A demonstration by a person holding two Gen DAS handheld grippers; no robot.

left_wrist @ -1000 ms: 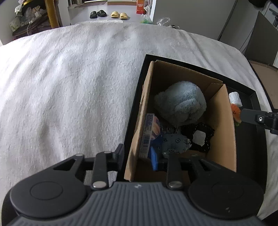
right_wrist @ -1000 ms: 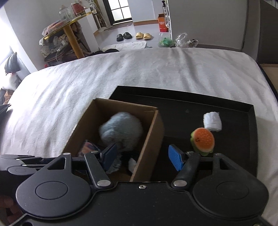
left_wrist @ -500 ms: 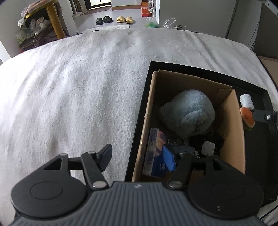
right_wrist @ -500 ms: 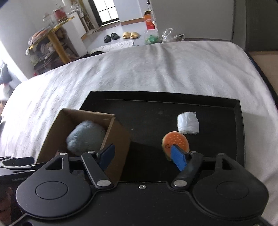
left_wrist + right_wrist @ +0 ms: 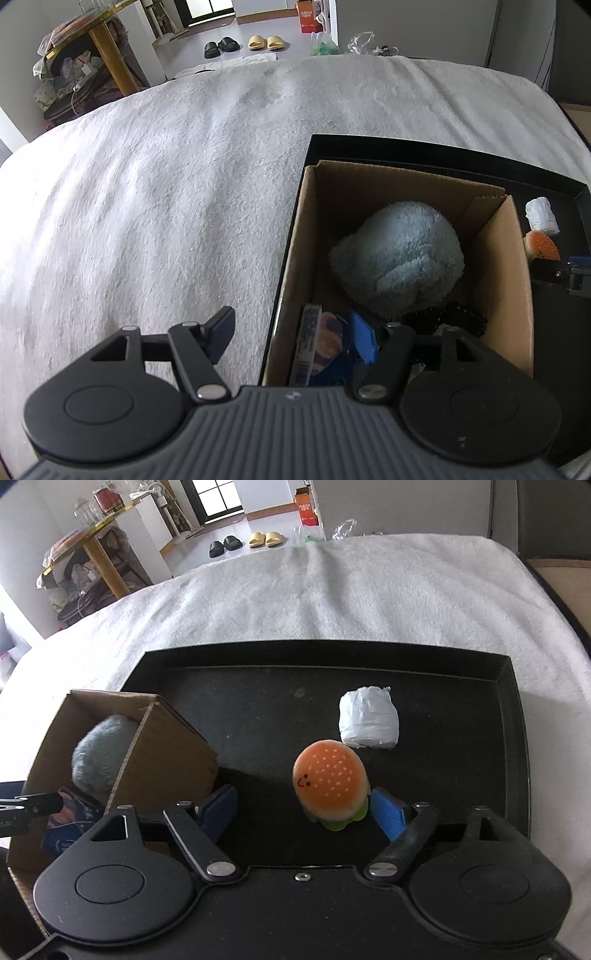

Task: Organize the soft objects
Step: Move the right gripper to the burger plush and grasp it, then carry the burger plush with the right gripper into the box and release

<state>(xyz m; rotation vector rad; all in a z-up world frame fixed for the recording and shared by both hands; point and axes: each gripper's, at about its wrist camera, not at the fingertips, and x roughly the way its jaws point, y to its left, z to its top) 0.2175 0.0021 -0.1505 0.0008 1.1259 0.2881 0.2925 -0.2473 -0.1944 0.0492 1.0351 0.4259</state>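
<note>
The left hand-held gripper [image 5: 295, 334] has let go: a second ago its jaws were pinched over the small items at the near end of the cardboard box [image 5: 511, 258]; now they are opening, empty, straddling the box's left wall, one finger over the bed [image 5: 147, 184] and one inside. That drop-off looks finished, leaving the blue-grey plush [image 5: 400, 254], a printed packet [image 5: 325, 343] and a black lacy piece [image 5: 461, 317] inside the box.

The right hand-held gripper [image 5: 304, 808] has swung from the box across the black tray [image 5: 513, 738] and dropped low over the burger plush [image 5: 330, 782]. Its jaws are opening, the toy standing between them, close to the right finger; the pads do not press it. The burger plush is near the tray's near edge, a white wrapped roll [image 5: 369, 718] just beyond it. The burger seems the next pick.
</note>
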